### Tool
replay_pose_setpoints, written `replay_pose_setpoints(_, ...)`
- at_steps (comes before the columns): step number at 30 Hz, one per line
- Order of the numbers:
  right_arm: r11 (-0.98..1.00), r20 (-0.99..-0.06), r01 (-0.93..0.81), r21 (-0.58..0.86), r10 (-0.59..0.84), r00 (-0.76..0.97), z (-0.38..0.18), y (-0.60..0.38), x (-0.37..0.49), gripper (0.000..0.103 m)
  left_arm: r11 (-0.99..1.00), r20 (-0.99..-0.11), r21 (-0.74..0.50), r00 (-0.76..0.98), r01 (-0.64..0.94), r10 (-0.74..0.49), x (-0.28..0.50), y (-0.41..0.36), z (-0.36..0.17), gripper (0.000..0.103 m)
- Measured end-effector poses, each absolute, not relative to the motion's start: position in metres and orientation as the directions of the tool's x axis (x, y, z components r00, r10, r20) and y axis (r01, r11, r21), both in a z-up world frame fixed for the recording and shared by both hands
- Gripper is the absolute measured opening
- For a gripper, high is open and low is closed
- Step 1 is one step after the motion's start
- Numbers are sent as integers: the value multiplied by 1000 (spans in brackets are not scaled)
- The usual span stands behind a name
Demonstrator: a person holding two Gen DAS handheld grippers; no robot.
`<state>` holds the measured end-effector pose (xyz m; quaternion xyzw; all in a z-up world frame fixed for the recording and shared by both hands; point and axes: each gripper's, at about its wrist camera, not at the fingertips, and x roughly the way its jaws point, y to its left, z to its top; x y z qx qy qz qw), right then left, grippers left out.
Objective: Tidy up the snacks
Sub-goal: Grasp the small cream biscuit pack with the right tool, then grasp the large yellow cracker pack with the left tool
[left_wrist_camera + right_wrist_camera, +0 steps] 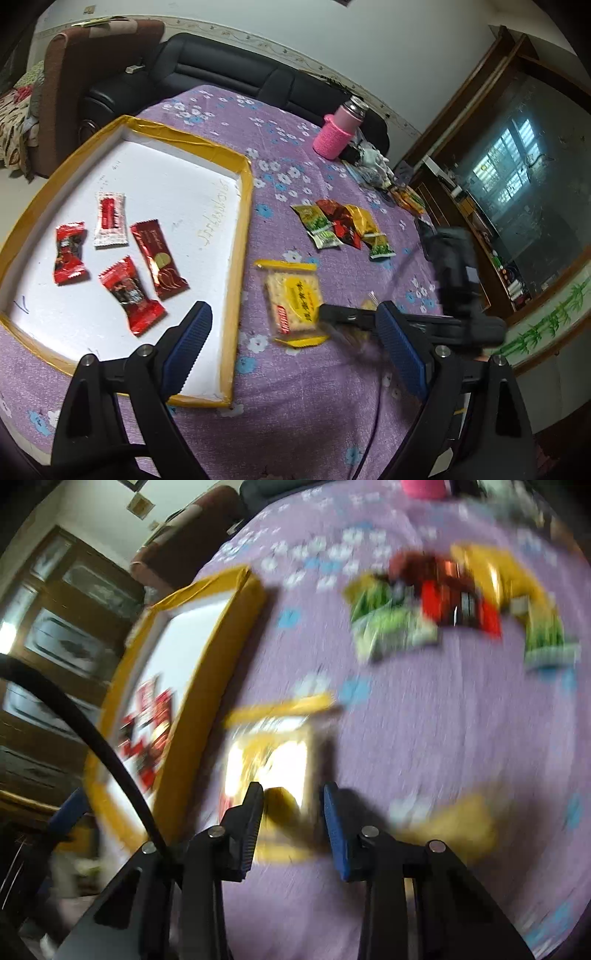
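Five red and white wrapped snacks point(118, 258) already lie in the white, yellow-rimmed foam tray point(242, 221). The yellow-edged clear cracker packet point(293, 302) and the green, red and gold sachets point(343, 229) wait on the purple floral surface point(314, 398). The left gripper point(291, 347) hovers with jaws open; the right gripper point(293, 827) has jaws open around the packet's edge.

A table under a purple floral cloth point(295, 387) carries a yellow-rimmed white tray point(242, 229) at left, a yellow cracker packet point(293, 302) at centre, a cluster of green, red and gold snack packets point(343, 229) right of centre — and a pink-sleeved bottle point(338, 133) at upper right.
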<state>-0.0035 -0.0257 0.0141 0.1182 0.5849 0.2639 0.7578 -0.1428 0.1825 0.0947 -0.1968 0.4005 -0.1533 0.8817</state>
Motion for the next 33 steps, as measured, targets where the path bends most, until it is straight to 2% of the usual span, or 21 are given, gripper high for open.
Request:
replay_pose_setpoints(2,809,-782,-314,497,574,241,27,-39,-19,36,879,-654,-458,619,133,-434,-143,175,94,90)
replay_pose_setpoints(3,836,-777,-351,421,532,337,38,-50,-27,40,883,-659,-448,614,143,-434,-143,171,94,90)
replay_pose_setpoints(4,856,-777,-366,365,497,386,42,-56,-32,51,887,-665,-434,609,154,-431,-144,167,94,90)
replay_pose_setpoints(5,875,-780,-379,301,454,431,45,-63,-37,53,893,-671,-420,606,164,-427,-144,163,94,90)
replay_pose_setpoints(8,909,-816,-335,247,381,434,38,-82,-45,53,906,-685,-387,604,172,-407,-144,153,94,90)
replay_pose_setpoints(10,928,-838,-247,281,362,408,30,-96,-52,53,906,-691,-388,598,169,-407,-142,149,91,90)
replay_pose_setpoints(14,892,-822,-131,433,451,348,16,-109,-57,53,909,-711,-383,576,165,-404,-135,137,86,89)
replay_pose_setpoints(19,942,-843,-94,323,331,423,19,-78,-33,53,926,-721,-334,585,178,-372,-138,128,89,86)
replay_pose_setpoints(20,952,-848,-105,288,304,434,19,-72,-32,52,930,-724,-317,585,186,-365,-138,126,89,84)
replay_pose_setpoints(22,975,-855,-136,175,219,470,17,-55,-32,49,940,-741,-270,578,208,-341,-136,118,87,75)
replay_pose_setpoints(24,982,-845,-166,92,165,509,16,-49,-36,40,948,-761,-233,566,219,-318,-130,110,83,72)
replay_pose_setpoints(25,983,-840,-170,72,152,521,16,-50,-37,32,949,-767,-223,561,223,-312,-127,107,81,72)
replay_pose_setpoints(33,973,-805,-128,190,229,547,15,-99,-42,31,970,-836,-121,505,213,-215,-83,82,56,72)
